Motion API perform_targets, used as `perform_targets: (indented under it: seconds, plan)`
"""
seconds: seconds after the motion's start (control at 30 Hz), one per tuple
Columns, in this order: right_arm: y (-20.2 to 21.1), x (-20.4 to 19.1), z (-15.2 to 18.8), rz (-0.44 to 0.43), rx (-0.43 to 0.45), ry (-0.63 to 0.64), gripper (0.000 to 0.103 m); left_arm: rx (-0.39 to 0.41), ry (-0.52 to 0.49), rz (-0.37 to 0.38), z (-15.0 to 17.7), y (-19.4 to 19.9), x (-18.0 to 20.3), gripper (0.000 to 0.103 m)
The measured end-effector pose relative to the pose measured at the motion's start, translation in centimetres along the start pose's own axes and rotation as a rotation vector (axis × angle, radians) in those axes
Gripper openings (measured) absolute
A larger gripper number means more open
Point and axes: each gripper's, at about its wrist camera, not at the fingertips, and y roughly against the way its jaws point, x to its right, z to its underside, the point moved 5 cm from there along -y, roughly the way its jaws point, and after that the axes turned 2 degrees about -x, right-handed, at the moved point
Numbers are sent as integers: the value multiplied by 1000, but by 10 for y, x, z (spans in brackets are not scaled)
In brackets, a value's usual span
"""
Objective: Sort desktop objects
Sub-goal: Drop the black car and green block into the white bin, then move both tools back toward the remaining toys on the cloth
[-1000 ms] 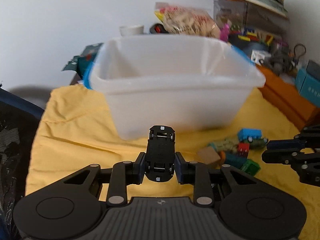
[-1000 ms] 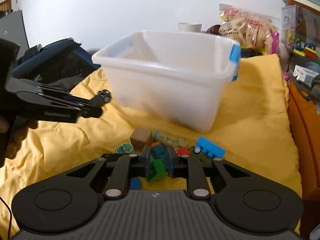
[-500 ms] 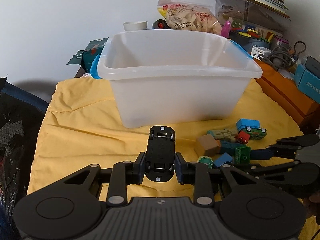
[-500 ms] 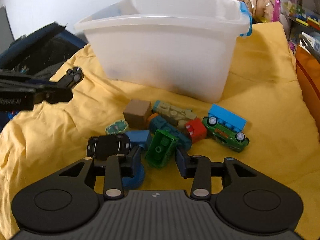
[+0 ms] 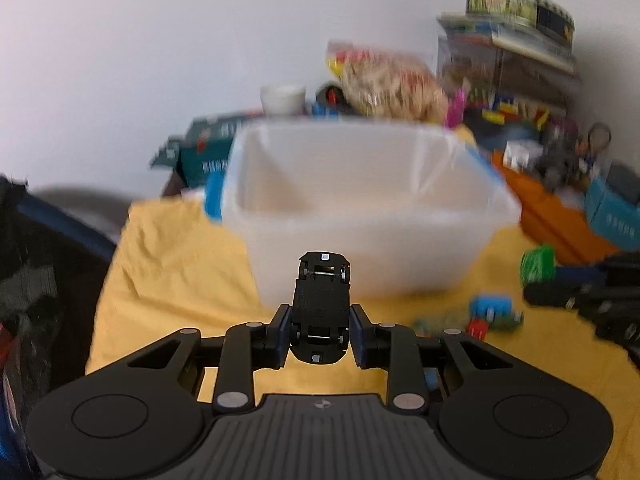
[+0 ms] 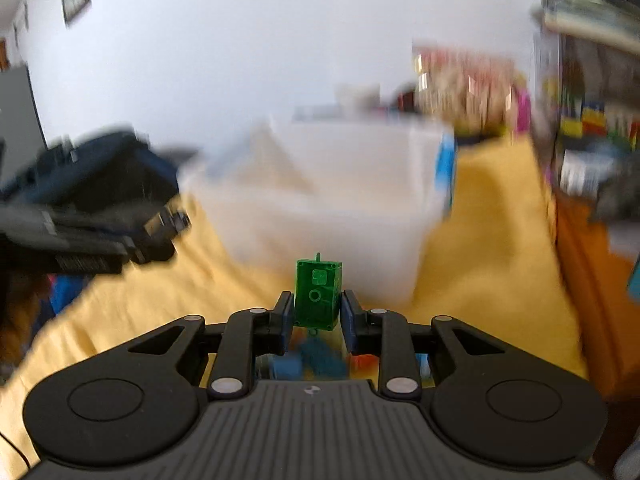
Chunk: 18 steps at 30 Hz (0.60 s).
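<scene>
left gripper (image 5: 320,334) clamps black toy car (image 5: 321,308) | right gripper (image 6: 313,318) clamps green block (image 6: 318,294) | carry both over bin (image 5: 368,216) ahead, clear its rim, then release

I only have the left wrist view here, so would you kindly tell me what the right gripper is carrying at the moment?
Observer: The right gripper is shut on a translucent green plastic toy block, with a small round hole in the face toward the camera.
Operator: Thank you. Is anything lying underneath it?
Observer: Yes, blurred blue and red toy pieces lie on the yellow cloth just below its fingers.
Operator: And how does my left gripper look from that side?
Observer: The left gripper shows at the left edge, level with the white translucent plastic bin, beside its left wall and in front of a dark blue bag.
</scene>
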Motion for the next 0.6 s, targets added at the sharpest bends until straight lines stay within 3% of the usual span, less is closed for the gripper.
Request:
perform_targets:
  seconds: [0.13,0.27,0.43,0.47,0.5,0.6]
  plan:
    - [-11,0,-55,24,78,52,28,44,14,10,-43,1,-5,33]
    - [-48,7,-83,37,31,70,28,58,10,3,-77,-16,-8,33]
    - [-84,21,-91,60,-24,64,28,29,6,-17,-96,-42,-10,36]
    - [-87,23,-89,77,-27,71,33,16,-4,-21,-97,-48,-10,49]
    - [-90,24,-86,91,-31,77,46,-2,-17,-35,-97,-54,-11,65]
    - [-94,26,-83,93,-35,82,52,-12,-45,-97,-95,-62,-14,70]
